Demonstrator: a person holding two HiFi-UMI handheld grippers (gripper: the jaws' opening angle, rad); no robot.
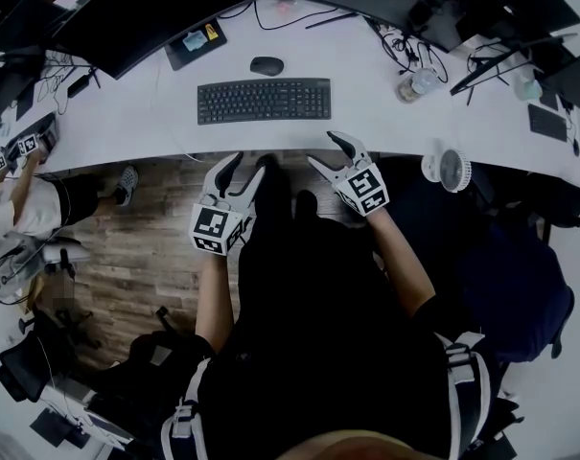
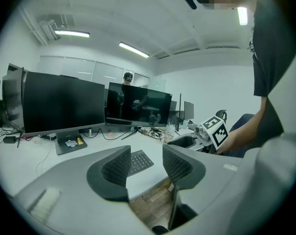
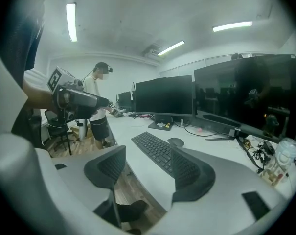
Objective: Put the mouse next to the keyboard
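Mouse (image 1: 266, 65) sits behind the keyboard (image 1: 264, 100) on the white tabletop (image 1: 366, 84). Left gripper (image 1: 240, 173) and right gripper (image 1: 327, 151) hover near its front edge, both open and empty.
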